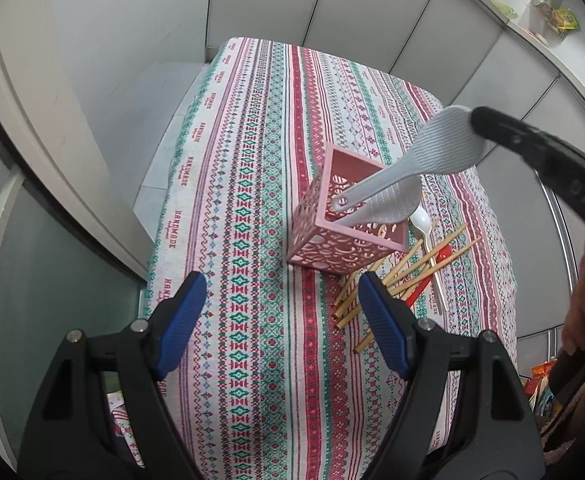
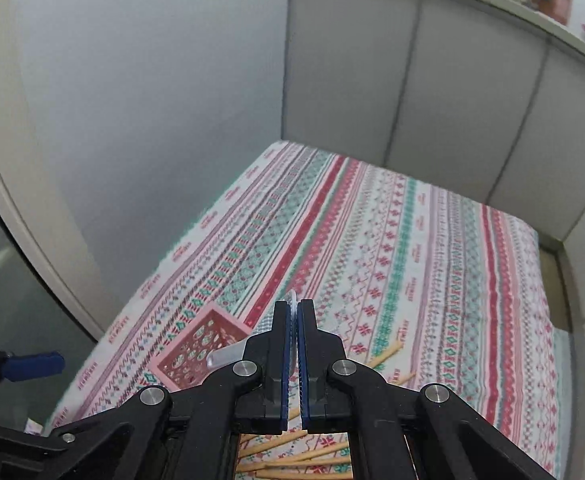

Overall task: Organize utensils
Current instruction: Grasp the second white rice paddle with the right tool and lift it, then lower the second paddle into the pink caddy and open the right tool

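Right gripper (image 2: pixel 294 312) is clamped on the blade of a grey rice paddle (image 1: pixel 424 160), its handle tip poised at the mouth of the pink cut-out utensil holder (image 1: pixel 344 224), where a second paddle (image 1: pixel 392 206) already leans. If the handle strikes that paddle or the rim, I judge the light holder could tip or slide, and the thin blade could twist loose. Left gripper (image 1: pixel 282 296) hangs open and empty nearby; chopsticks (image 1: pixel 404 276) lie beside the holder.

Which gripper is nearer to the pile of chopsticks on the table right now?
Left. The left gripper hovers open just beside the chopsticks, while the right gripper is up above them, holding a gray rice paddle.
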The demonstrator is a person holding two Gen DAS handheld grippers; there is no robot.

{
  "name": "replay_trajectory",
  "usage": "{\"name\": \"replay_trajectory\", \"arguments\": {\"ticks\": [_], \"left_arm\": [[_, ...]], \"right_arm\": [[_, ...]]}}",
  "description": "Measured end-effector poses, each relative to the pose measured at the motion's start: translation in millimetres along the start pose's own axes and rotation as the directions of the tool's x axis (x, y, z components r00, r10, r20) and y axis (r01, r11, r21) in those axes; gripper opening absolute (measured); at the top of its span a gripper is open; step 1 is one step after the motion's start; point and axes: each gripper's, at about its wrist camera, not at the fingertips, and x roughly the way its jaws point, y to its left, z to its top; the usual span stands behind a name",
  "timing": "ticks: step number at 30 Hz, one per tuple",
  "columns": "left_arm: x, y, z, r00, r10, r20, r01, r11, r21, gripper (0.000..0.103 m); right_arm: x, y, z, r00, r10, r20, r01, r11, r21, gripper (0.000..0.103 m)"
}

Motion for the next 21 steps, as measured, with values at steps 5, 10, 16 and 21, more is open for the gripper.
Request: {"name": "replay_trajectory", "arguments": {"ticks": [5, 10, 16, 21], "left_arm": [[3, 2, 0, 1.0, -0.001, -0.011, 0.001, 1.0, -0.003, 0.078], [5, 3, 1, 1.0, -0.003, -0.016, 0.003, 1.0, -0.006, 0.078], [7, 2, 0, 1.0, 0.0, -0.024, 0.0, 1.0, 0.003, 0.078], [8, -1, -1, 1.0, 0.001, -0.028, 0.0, 1.0, 0.014, 0.078]], "right_arm": [[29, 6, 3, 0.996, 0.039, -0.086, -0.04, 0.999, -0.02, 0.002], [47, 1, 3, 0.987, 0.088, -0.135, -0.087, 0.996, 0.011, 0.002], [51, -7, 4, 0.981, 0.164, -0.106, -0.153, 0.983, 0.105, 0.004], [37, -24, 6, 0.973, 0.223, -0.054, -0.207, 0.956, 0.207, 0.038]]}}
